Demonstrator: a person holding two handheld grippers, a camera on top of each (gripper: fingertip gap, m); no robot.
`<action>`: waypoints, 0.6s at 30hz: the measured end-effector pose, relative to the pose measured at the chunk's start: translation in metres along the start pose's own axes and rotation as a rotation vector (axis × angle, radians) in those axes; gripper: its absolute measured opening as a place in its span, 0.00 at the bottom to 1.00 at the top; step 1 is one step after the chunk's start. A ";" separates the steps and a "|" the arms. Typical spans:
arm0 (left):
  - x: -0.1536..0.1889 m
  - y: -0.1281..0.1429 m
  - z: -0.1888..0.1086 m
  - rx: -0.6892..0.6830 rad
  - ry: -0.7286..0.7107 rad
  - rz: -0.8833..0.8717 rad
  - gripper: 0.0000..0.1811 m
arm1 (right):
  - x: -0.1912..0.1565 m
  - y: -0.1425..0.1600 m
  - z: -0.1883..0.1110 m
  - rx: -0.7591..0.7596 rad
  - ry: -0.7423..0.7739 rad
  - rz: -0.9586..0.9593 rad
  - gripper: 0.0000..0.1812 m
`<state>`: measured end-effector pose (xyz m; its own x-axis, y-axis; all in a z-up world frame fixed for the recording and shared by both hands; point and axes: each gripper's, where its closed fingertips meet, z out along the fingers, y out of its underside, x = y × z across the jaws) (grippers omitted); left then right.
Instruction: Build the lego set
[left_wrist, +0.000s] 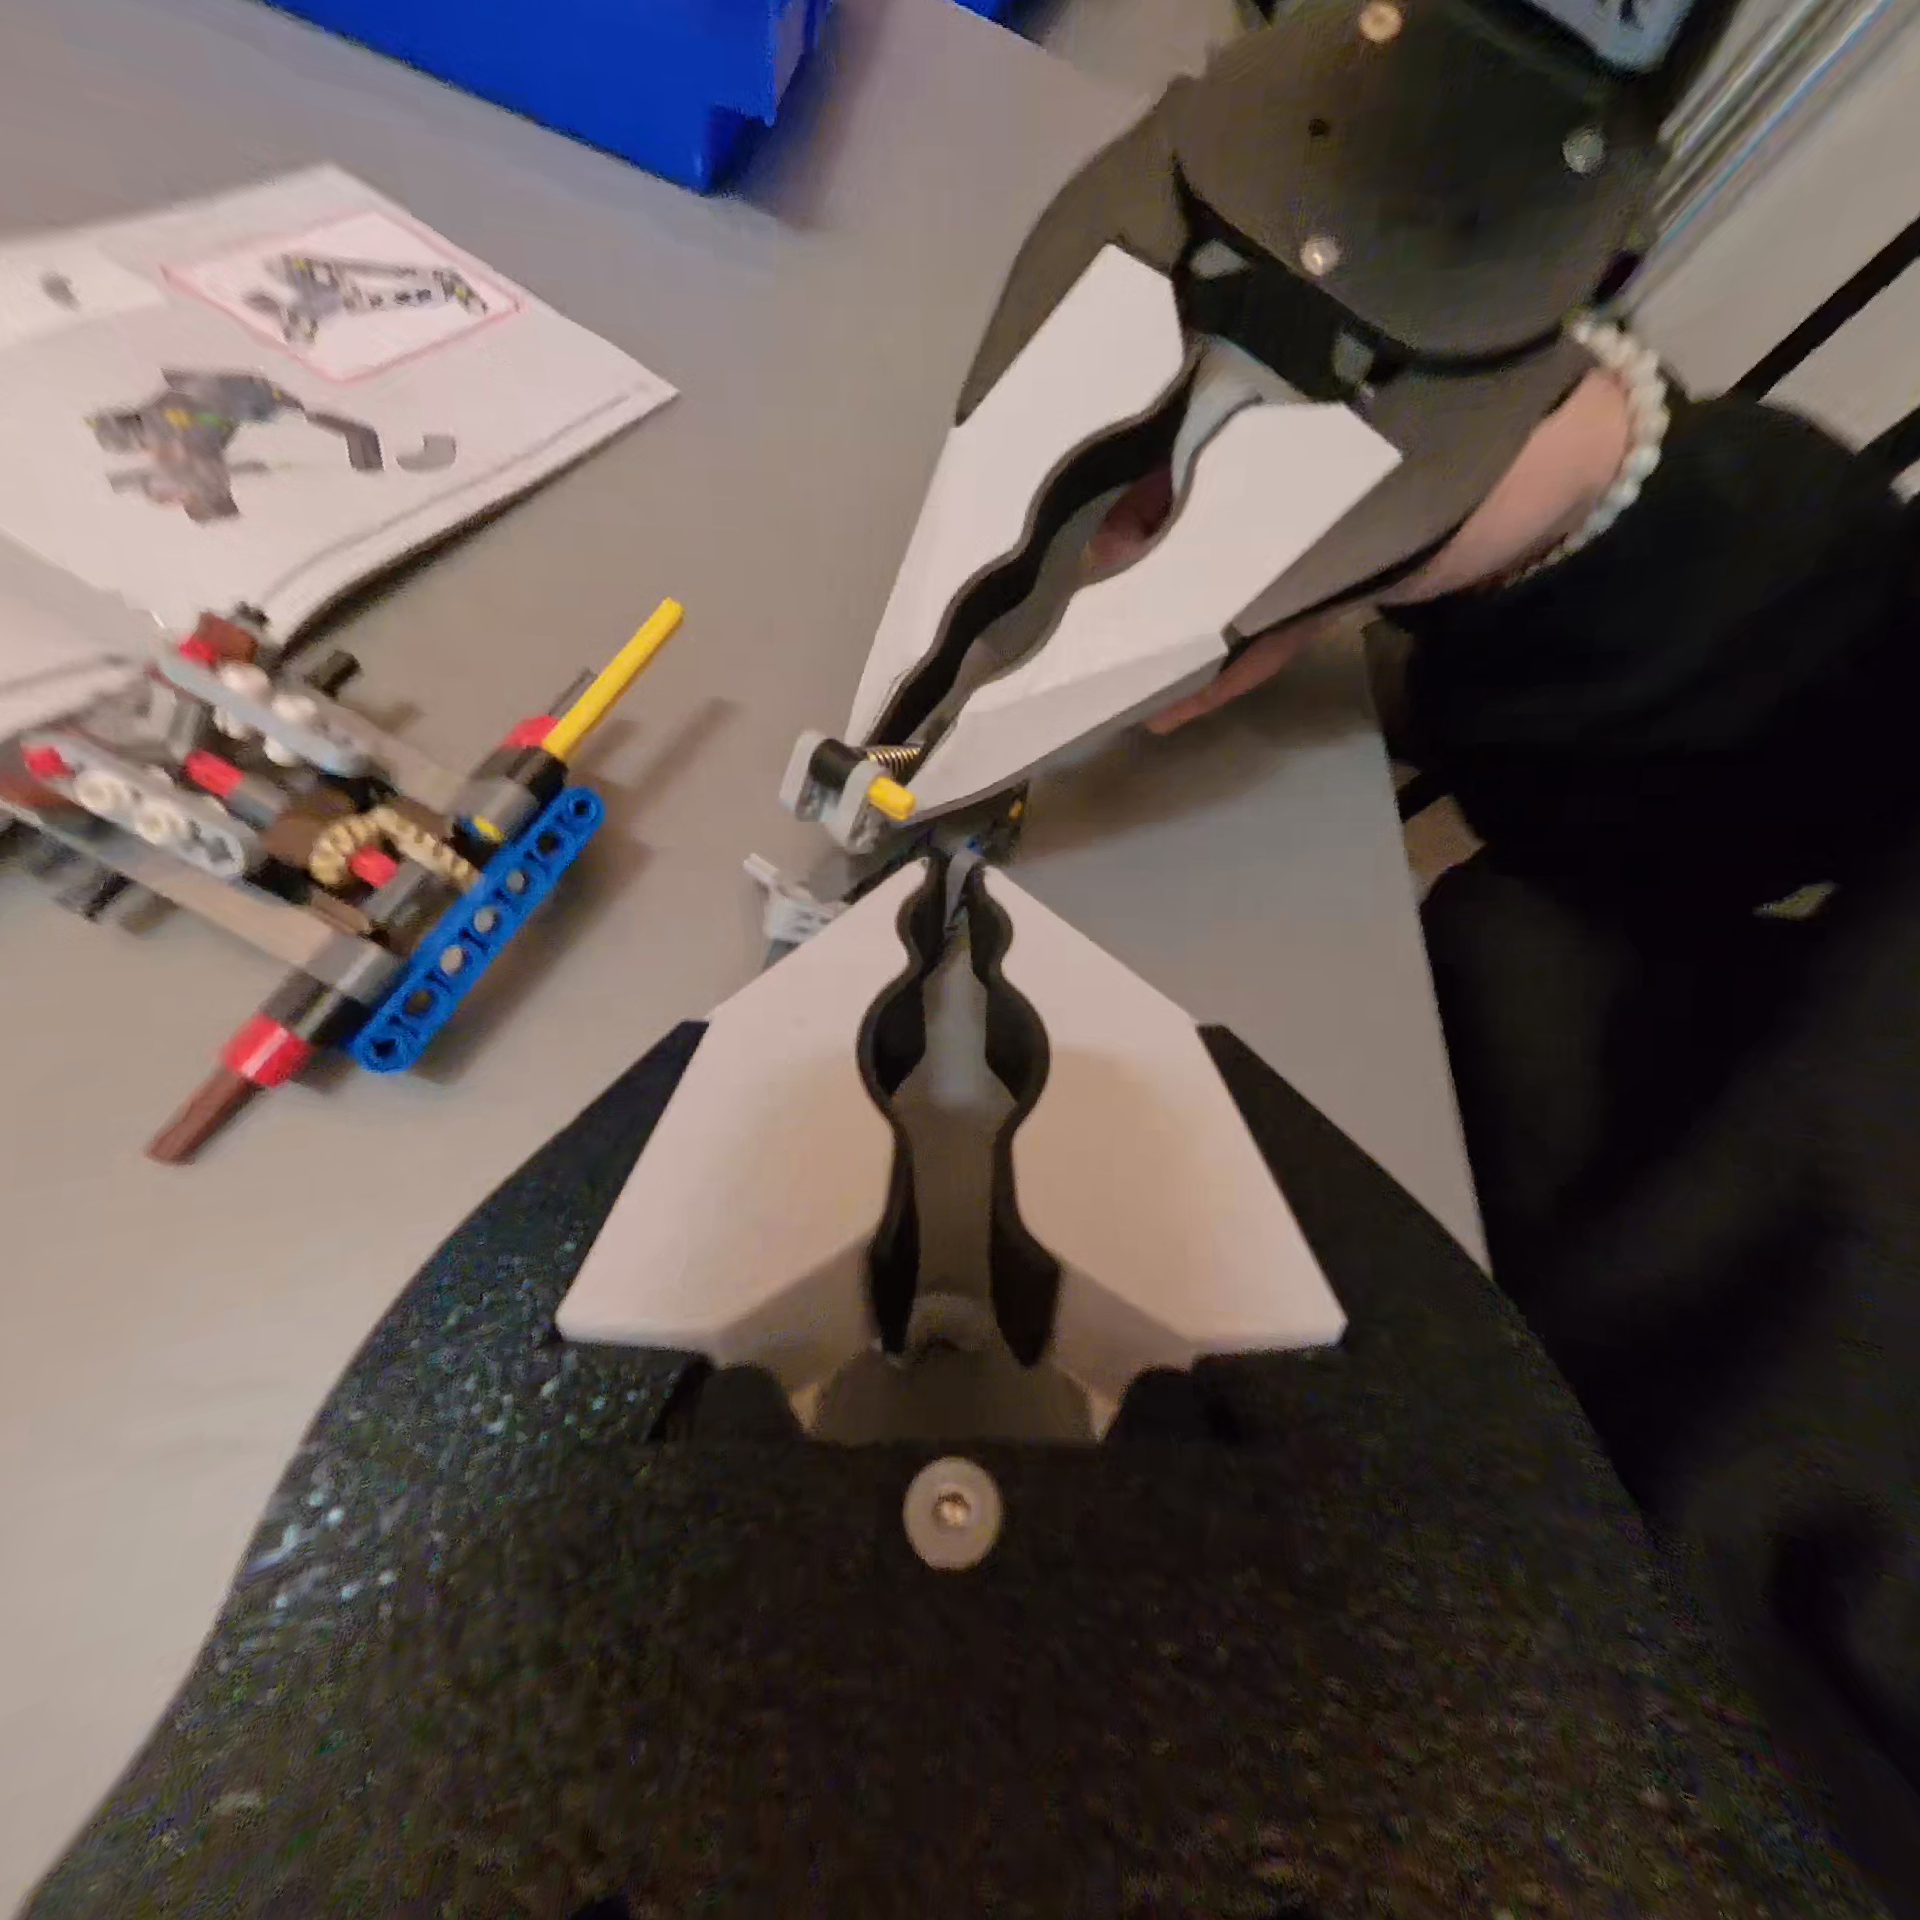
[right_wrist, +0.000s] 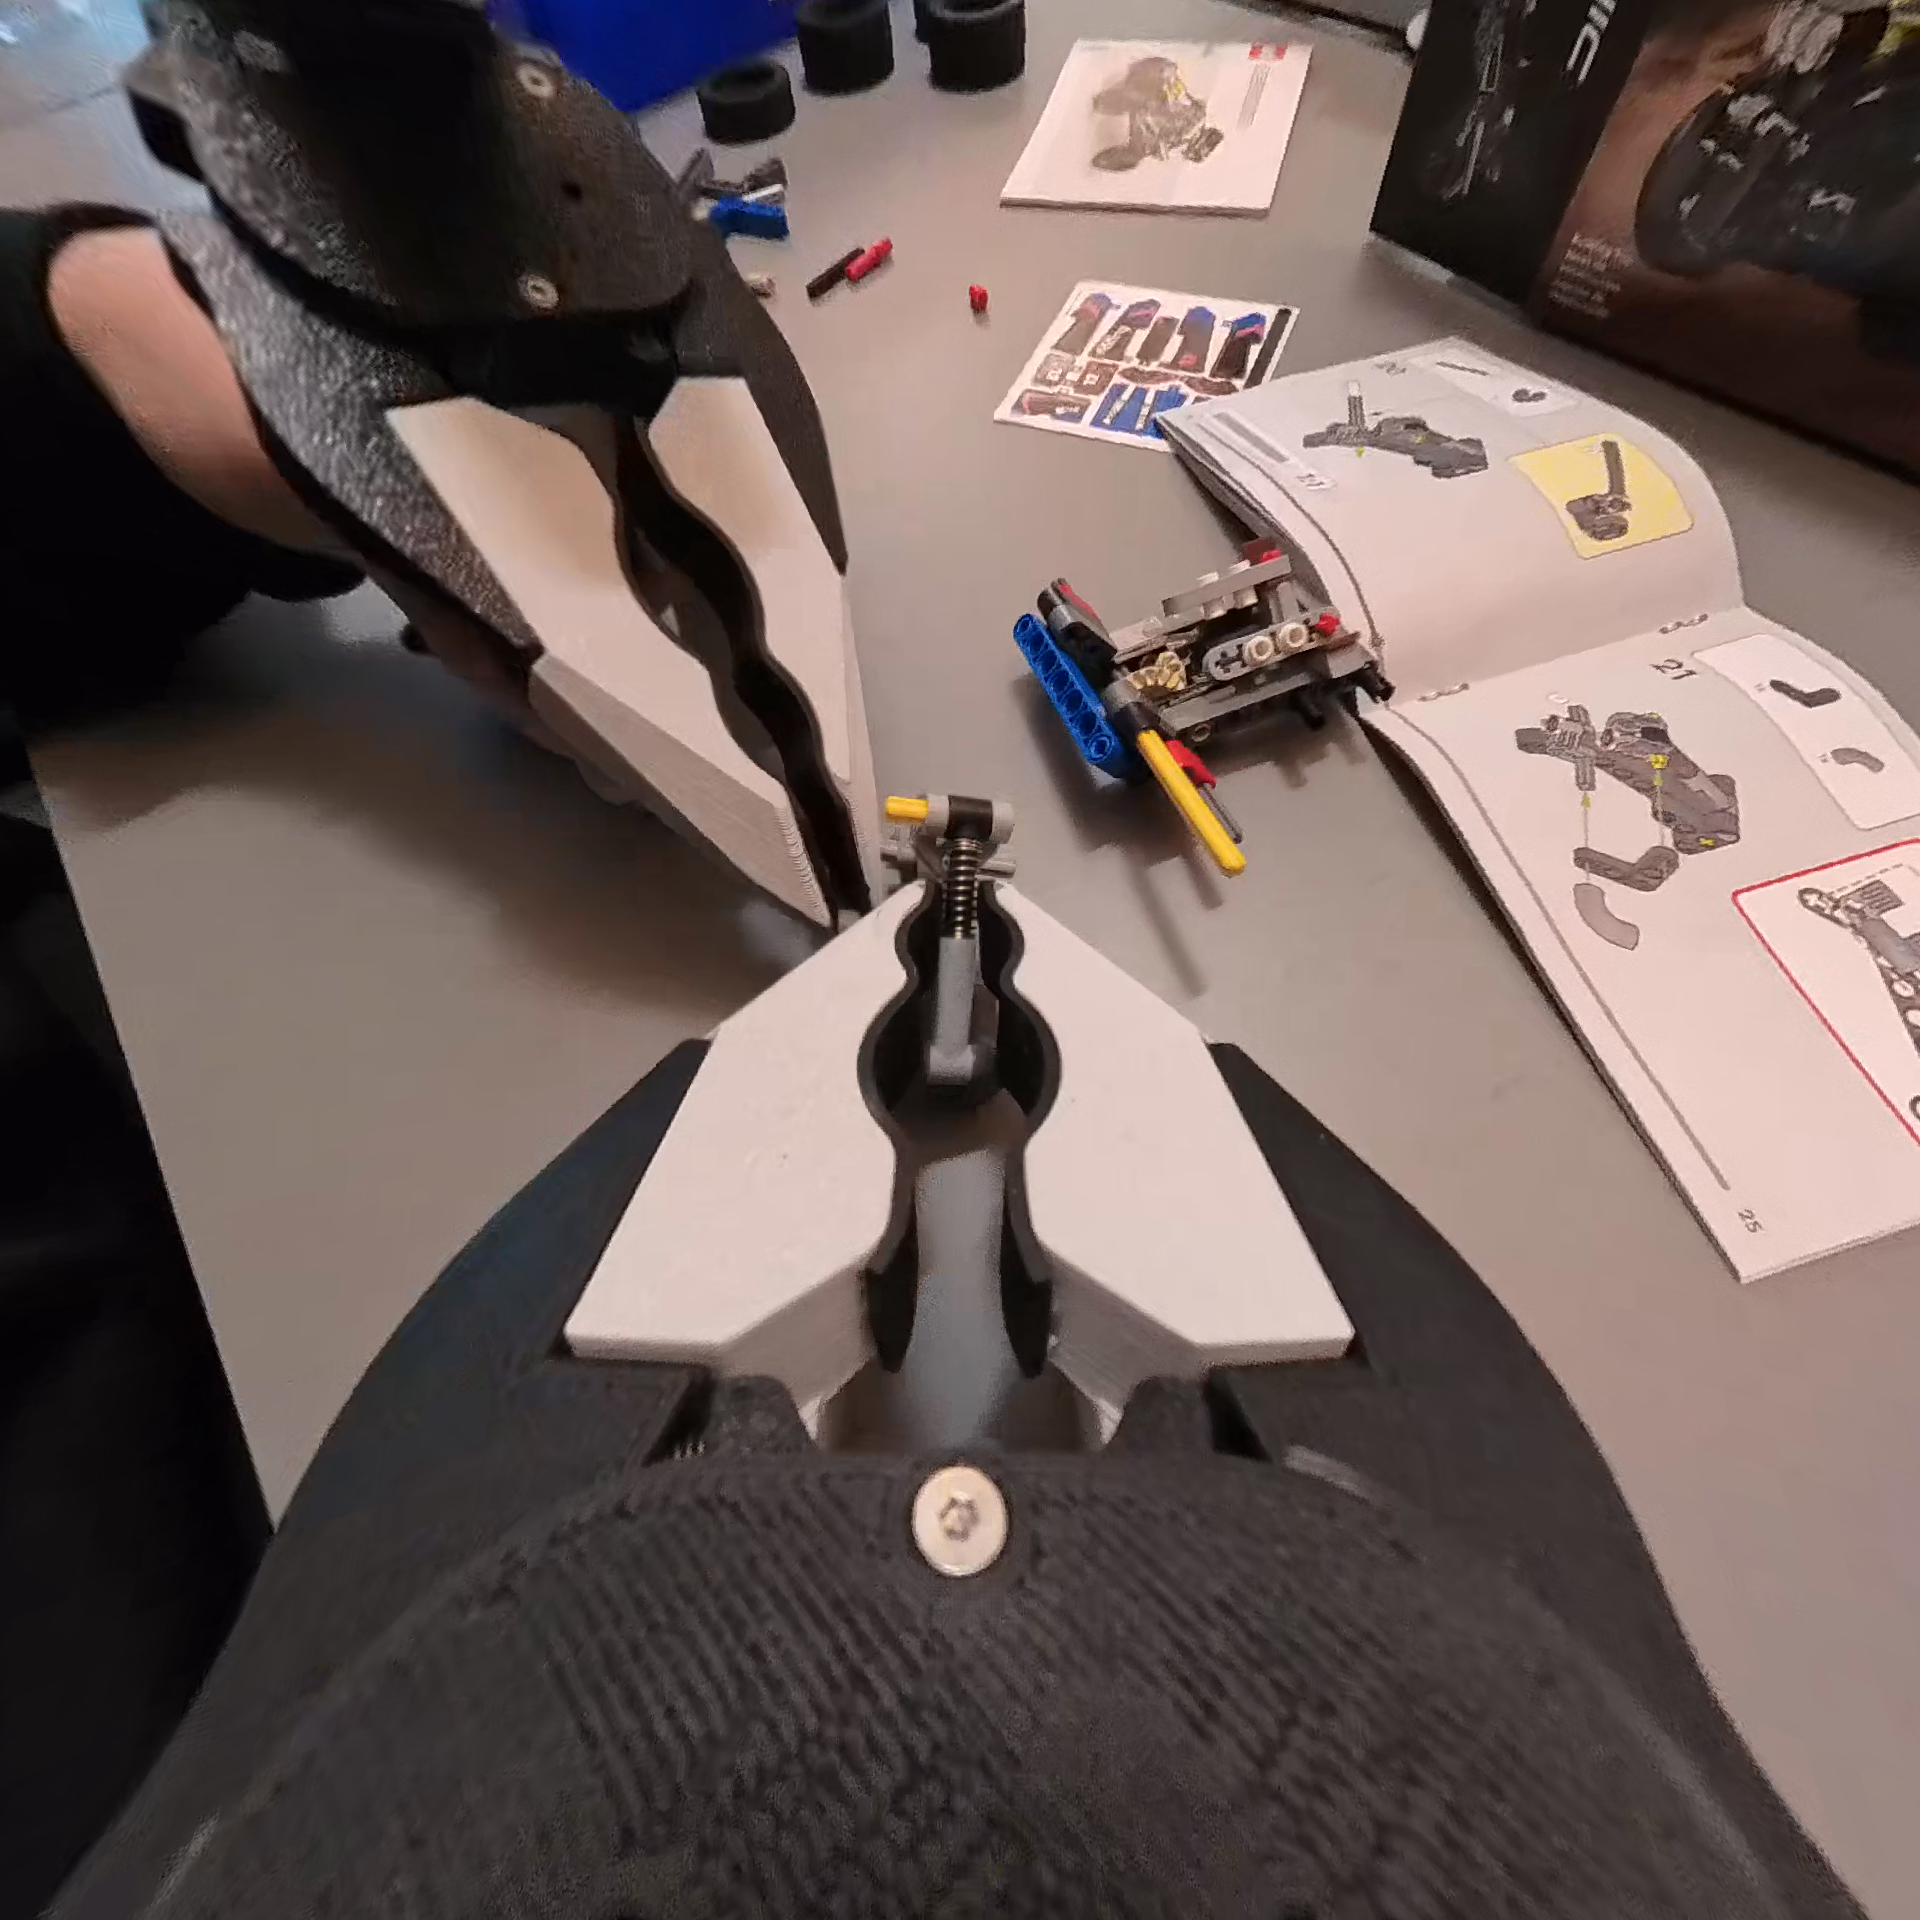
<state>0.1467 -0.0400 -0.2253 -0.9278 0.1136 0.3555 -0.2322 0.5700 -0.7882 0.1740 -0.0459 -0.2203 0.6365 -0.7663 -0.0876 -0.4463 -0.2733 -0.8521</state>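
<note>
Plain grey table (right_wrist: 1039, 499); blue bin (left_wrist: 623, 73) behind.

Both wrist views look down along their fingers, close, facing each other — sharing the grey table (left_wrist: 852, 343) (right_wrist: 1039, 499).

spring shock (right_wrist: 958, 914) in right claw (right_wrist: 956, 904)

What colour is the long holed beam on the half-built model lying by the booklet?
Blue. The beam shows best in the right wrist view, along the model's near edge.
</note>
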 end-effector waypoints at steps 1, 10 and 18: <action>0.001 0.001 0.000 -0.001 0.023 -0.053 0.01 | -0.001 0.000 0.001 -0.004 -0.001 -0.006 0.03; 0.003 0.000 -0.001 0.030 0.121 -0.240 0.01 | -0.003 0.002 0.002 -0.015 -0.002 -0.023 0.03; 0.003 -0.003 -0.006 0.082 0.179 -0.316 0.00 | -0.010 0.003 -0.010 -0.074 -0.004 -0.178 0.15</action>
<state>0.1465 -0.0367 -0.2185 -0.7424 0.0877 0.6642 -0.5281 0.5334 -0.6608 0.1600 -0.0451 -0.2165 0.7120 -0.6997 0.0592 -0.3714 -0.4468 -0.8139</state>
